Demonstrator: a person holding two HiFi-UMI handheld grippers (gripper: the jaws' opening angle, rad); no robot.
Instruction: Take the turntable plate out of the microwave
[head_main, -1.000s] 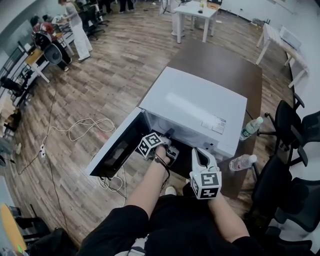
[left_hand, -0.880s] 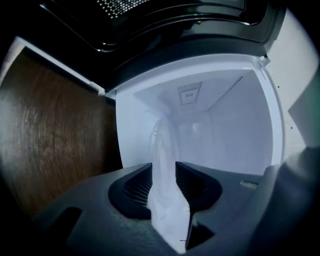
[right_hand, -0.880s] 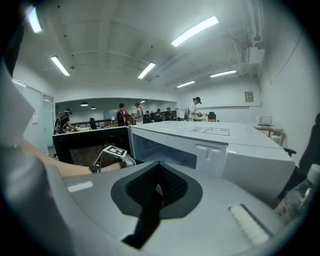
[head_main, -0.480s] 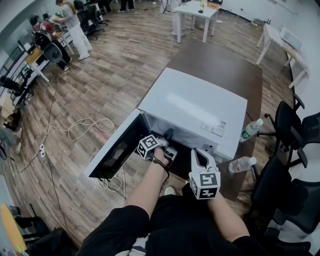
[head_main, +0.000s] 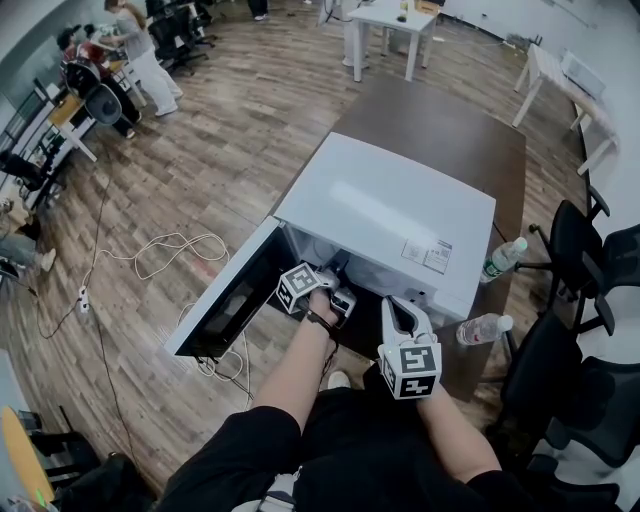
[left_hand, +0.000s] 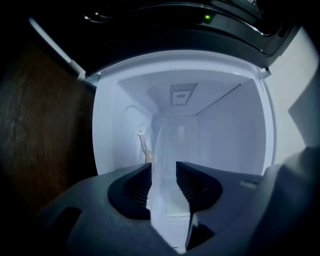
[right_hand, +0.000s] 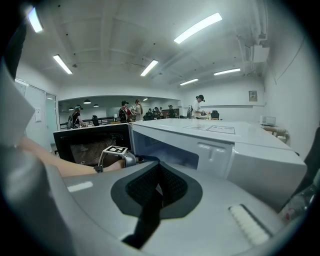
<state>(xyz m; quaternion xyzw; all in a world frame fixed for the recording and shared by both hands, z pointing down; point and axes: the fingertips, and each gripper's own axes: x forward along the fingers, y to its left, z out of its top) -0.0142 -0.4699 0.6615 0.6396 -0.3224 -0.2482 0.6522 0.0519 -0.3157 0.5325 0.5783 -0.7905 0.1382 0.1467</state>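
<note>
The white microwave (head_main: 385, 215) stands on a brown table with its door (head_main: 225, 300) swung open to the left. My left gripper (head_main: 338, 270) reaches into the cavity. In the left gripper view the clear glass turntable plate (left_hand: 170, 142) shows edge-on and its rim fills the gap of my left gripper (left_hand: 163, 175). The jaws are easing open, with both pads still against the glass. A small stalk-like fitting (left_hand: 143, 142) shows beside the plate. My right gripper (head_main: 400, 305) hovers shut and empty in front of the control panel, and the right gripper (right_hand: 159, 172) looks along the microwave's front (right_hand: 210, 145).
Two plastic water bottles (head_main: 502, 255) (head_main: 484, 325) are at the table's right edge. Black office chairs (head_main: 575, 240) stand to the right. A white cable (head_main: 170, 250) loops on the wood floor left of the door. People work at desks far off at the upper left.
My left gripper has shifted slightly up and further into the microwave's opening. The right gripper has stayed where it was.
</note>
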